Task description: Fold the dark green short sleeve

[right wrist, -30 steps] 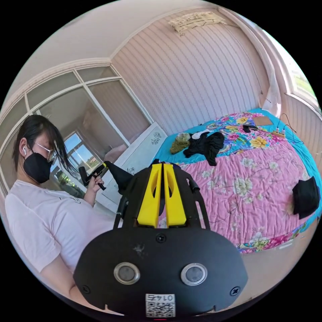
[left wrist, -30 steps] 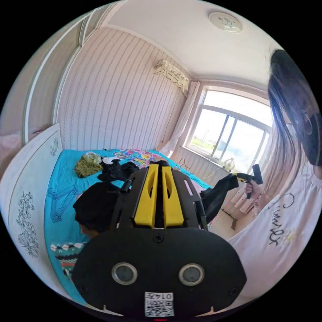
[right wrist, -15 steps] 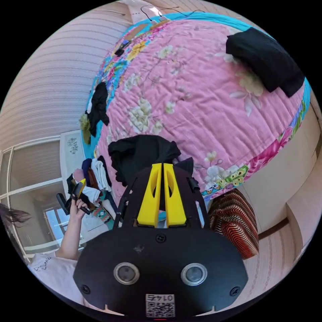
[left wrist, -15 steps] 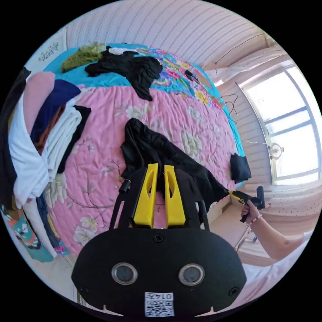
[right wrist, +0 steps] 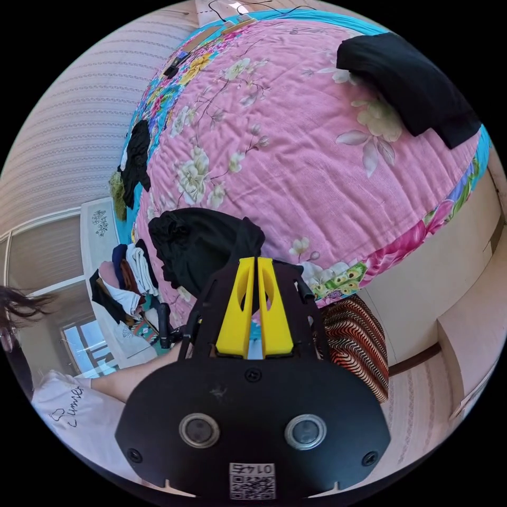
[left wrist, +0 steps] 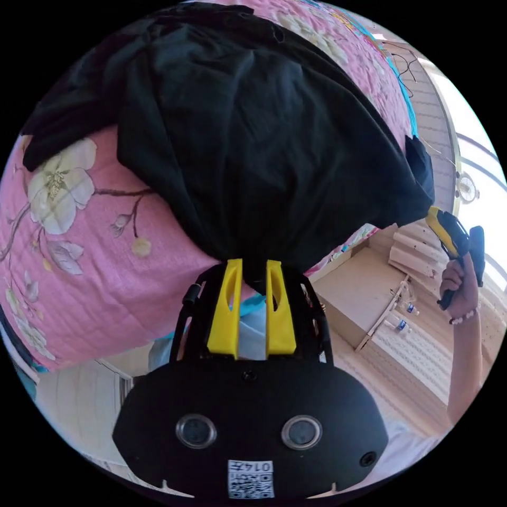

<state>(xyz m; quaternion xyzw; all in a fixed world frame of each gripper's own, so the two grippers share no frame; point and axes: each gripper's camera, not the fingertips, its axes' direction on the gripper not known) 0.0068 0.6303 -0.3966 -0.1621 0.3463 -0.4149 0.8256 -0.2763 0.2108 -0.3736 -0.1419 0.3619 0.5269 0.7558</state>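
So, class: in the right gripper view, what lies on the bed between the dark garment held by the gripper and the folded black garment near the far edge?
Bare pink floral quilt lies between the dark garment and the folded black garment.

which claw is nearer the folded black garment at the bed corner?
Right. The right claw is down at the bed's edge on the dark shirt; the folded black garment lies along that edge. The left claw grips farther off.

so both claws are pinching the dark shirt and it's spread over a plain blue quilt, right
Not quite: the quilt is pink with flowers, as the right gripper view shows. Both the left claw and right claw do pinch the dark shirt.
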